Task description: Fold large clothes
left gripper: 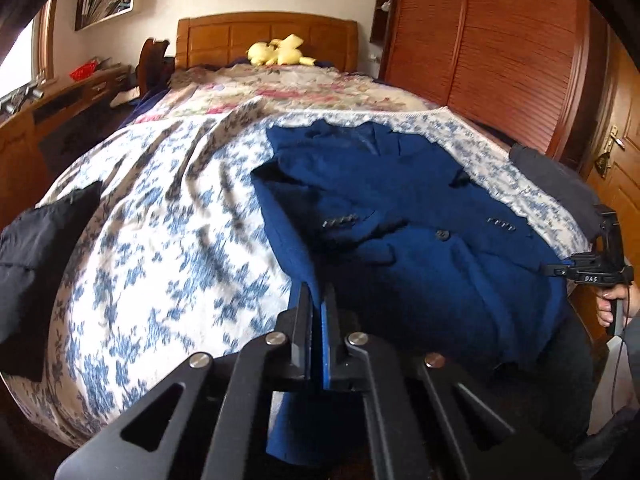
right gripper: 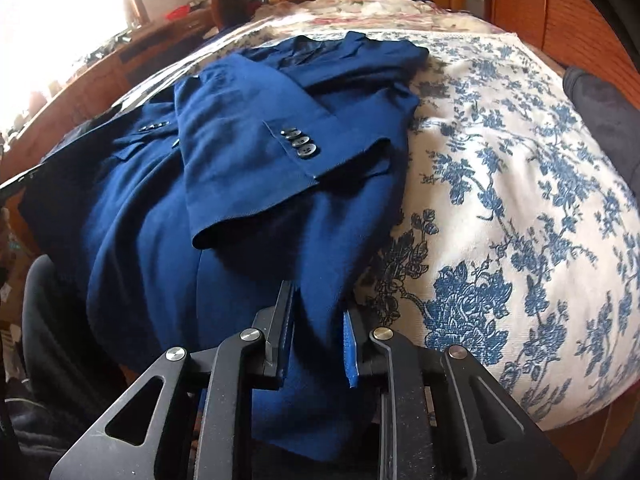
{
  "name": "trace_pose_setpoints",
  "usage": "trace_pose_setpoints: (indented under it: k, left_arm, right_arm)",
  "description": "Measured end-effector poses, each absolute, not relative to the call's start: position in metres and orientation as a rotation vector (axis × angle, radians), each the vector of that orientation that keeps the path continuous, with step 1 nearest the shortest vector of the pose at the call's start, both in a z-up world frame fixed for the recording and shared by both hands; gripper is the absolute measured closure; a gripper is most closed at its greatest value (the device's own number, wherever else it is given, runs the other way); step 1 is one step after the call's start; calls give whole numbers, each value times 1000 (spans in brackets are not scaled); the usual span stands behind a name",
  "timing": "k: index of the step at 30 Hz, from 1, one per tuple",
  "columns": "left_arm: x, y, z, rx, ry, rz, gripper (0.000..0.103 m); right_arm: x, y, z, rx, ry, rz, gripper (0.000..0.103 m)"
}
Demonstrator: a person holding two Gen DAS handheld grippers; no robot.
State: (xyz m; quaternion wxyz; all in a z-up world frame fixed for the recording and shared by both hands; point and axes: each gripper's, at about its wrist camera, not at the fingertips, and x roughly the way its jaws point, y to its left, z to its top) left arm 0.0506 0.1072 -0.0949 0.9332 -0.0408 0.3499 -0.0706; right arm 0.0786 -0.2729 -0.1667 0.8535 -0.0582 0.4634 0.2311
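Left tool [left gripper: 318, 308] pinches the blue jacket [right gripper: 240, 184] hem; right tool [right gripper: 318, 320] gapes around it.

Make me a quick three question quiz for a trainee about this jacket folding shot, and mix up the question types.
1. True or false: both sleeves of the blue jacket are folded across its front.
2. Multiple choice: what lies at the headboard end of the bed? A) a yellow plush toy B) a laptop C) a stack of towels
3. Fill in the blank: the left tongs are shut on the jacket's hem, while the right tongs are ____ over the hem.

Key
1. True: both button cuffs lie on the chest.
2. A, the yellow plush toy.
3. Open: a clear gap shows between the pads.
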Motion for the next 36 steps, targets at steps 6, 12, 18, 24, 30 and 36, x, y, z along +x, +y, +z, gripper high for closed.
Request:
trace_pose_setpoints:
  k: [6,12,18,24,30,36]
  left_arm:
    - [61,96,-35,-69,602,-164,103]
    - [77,86,27,-36,520,-190,103]
    - [70,78,79,-40,427,-211,103]
    - [49,84,129,-65,329,-217,103]
    - [55,96,142,-54,319,-179,103]
    - [109,105,100,-73,442,-158,103]
  right_arm:
    - [78,-272,-139,-78,900,548,100]
    - [82,-263,-54,-49,693,562,101]
    - [78,-250,21,-73,536,564,101]
    - [55,-256,85,-77,416,572,101]
    - [30,-278,125,-87,338,568,101]
    - [70,-282,101,-117,430,515,101]
